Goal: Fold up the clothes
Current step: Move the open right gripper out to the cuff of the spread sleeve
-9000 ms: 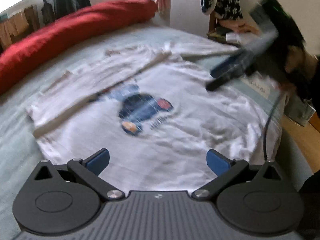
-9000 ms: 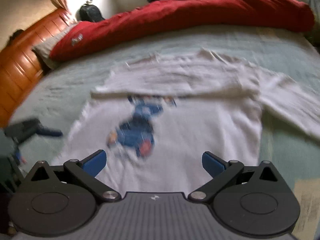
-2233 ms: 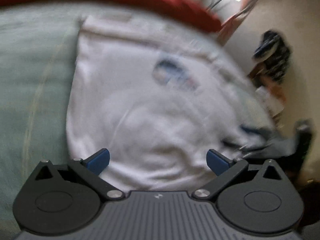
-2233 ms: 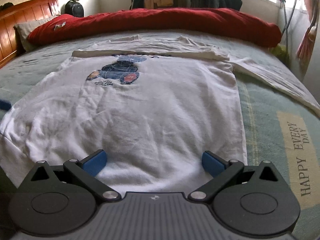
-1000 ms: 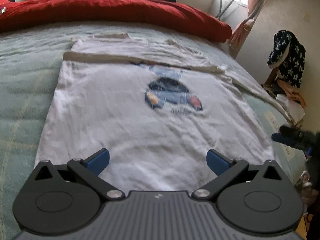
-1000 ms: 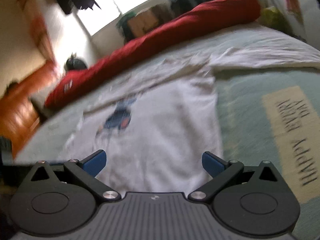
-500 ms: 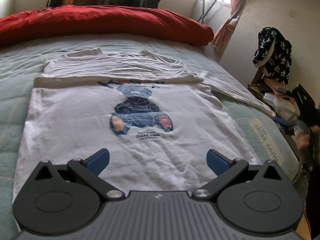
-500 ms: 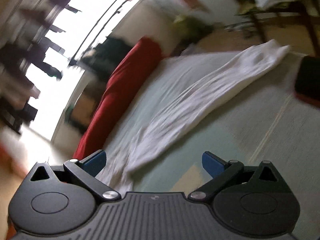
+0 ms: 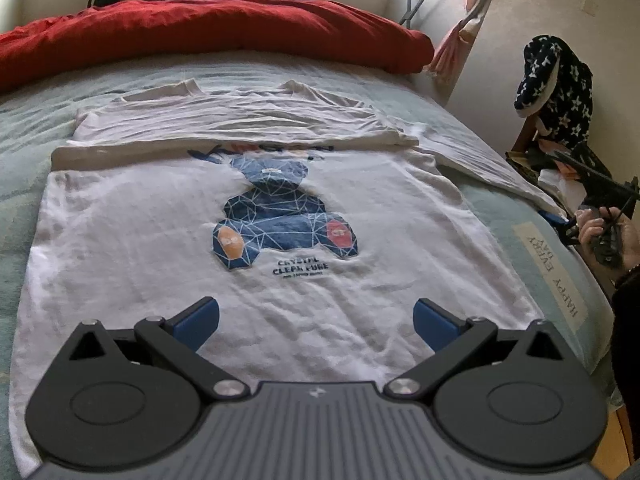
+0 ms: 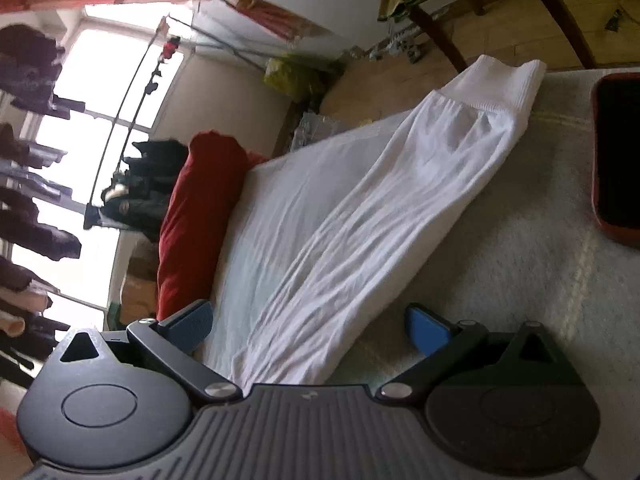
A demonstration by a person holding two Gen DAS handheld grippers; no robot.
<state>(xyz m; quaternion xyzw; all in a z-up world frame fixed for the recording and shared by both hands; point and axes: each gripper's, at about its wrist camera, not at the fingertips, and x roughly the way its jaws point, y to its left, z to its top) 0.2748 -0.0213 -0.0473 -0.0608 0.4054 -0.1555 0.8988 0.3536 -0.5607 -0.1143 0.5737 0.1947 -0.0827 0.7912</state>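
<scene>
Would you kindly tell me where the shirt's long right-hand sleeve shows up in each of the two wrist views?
Left wrist view: the sleeve runs from the shirt's shoulder toward the right edge of the bed.
Right wrist view: the sleeve fills the centre, running diagonally from the right gripper up to its ribbed cuff.
Shared landmark: the red duvet.

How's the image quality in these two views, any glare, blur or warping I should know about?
Left wrist view: sharp and evenly lit; fisheye bends the bed edges, and the white shirt print reads clearly. Right wrist view: rolled sideways, the window is blown out, the long sleeve is sharp, and the hanging clothes at the frame's left edge are soft.
</scene>
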